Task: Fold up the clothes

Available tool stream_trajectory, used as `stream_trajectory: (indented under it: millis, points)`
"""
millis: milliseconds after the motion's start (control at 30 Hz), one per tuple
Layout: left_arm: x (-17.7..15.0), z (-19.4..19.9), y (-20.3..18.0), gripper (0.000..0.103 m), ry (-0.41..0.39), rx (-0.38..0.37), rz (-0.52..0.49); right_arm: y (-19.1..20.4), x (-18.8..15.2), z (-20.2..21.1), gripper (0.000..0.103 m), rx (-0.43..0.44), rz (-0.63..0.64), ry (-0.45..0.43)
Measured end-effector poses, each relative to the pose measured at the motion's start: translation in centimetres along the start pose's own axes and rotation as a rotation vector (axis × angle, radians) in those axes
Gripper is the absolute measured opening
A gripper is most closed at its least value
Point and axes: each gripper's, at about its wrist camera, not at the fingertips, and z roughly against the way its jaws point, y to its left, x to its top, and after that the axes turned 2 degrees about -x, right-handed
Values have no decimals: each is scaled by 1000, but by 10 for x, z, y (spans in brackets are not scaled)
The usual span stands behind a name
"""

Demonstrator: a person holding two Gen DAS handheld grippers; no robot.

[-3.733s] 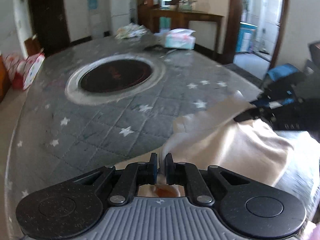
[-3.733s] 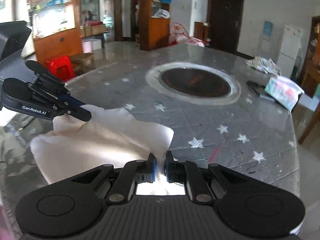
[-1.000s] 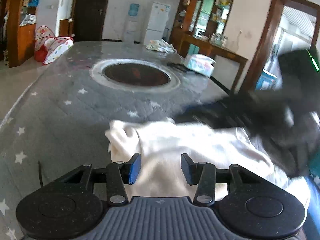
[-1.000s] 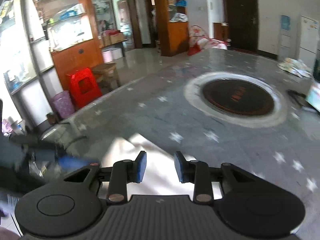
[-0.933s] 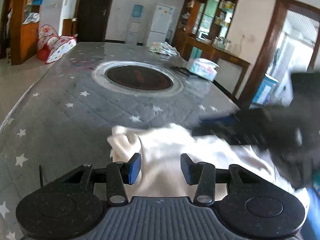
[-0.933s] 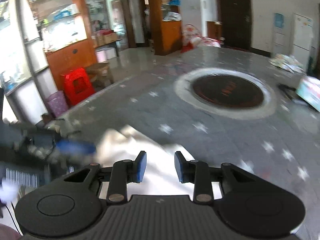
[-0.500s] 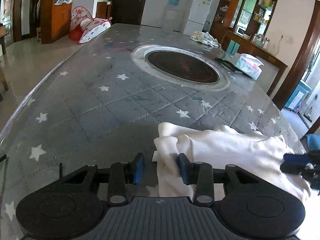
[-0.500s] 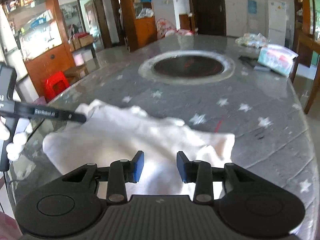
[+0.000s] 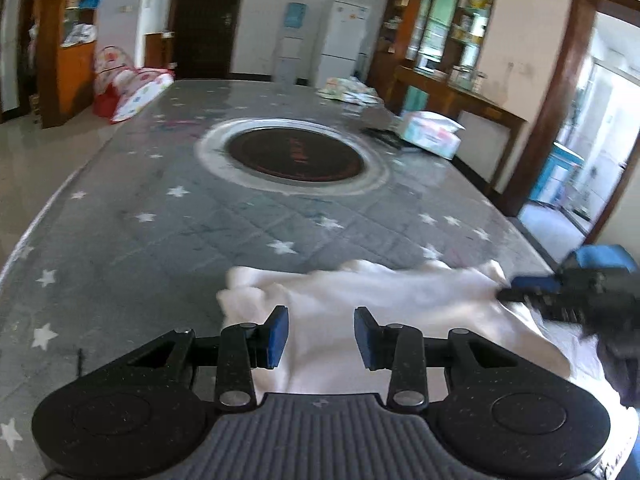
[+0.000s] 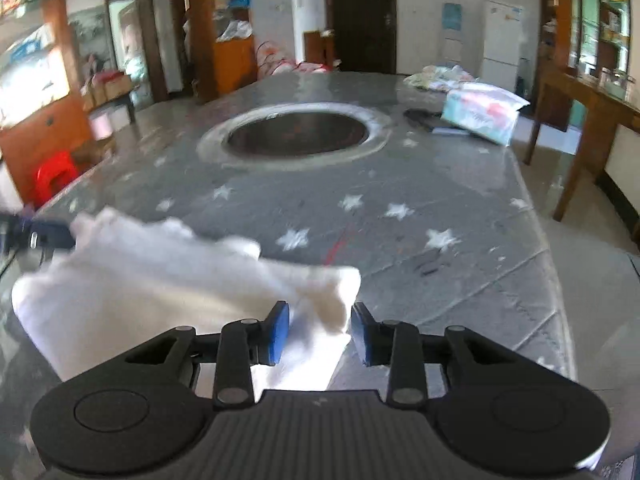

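Observation:
A cream-white garment (image 9: 360, 300) lies bunched on the near end of the grey star-patterned table (image 9: 160, 220). My left gripper (image 9: 322, 334) is open, its blue pads over the garment's near left part, holding nothing. My right gripper (image 10: 318, 334) is open over the garment's right corner (image 10: 160, 280). In the left wrist view the right gripper (image 9: 568, 292) shows blurred at the garment's far right edge. In the right wrist view the left gripper (image 10: 36, 232) shows at the garment's left edge.
A round dark hotplate (image 9: 294, 156) with a pale ring sits in the table's middle. A tissue pack (image 9: 430, 134) and a dark flat object lie at the far right, with crumpled cloth (image 9: 350, 90) beyond. A wooden side table (image 10: 592, 120) stands to the right.
Both grippers held the garment shut 3.7 s ago and are open now. In the last half second both views swung, and the grippers sit over the garment's two ends.

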Motion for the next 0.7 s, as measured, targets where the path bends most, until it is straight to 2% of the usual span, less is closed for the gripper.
stream_trajectory:
  millis: [67, 133, 333, 433, 533, 700]
  points:
    - [-1, -2, -7, 38, 5, -29, -14, 2, 6, 7, 33, 3, 13, -30]
    - [-4, -7, -17, 38, 14, -58, -38, 13, 12, 8, 33, 45, 44, -40]
    - [-21, -11, -44, 38, 41, -126, -125, 59, 26, -14, 33, 168, 174, -10]
    - [-28, -16, -49, 38, 59, -136, -144, 78, 30, -33, 33, 149, 233, 10]
    - [-33, -18, -49, 38, 64, -140, -147, 81, 36, -51, 33, 126, 221, 28]
    - [-35, -19, -45, 40, 60, -154, -137, 70, 48, -58, 33, 157, 111, 35]
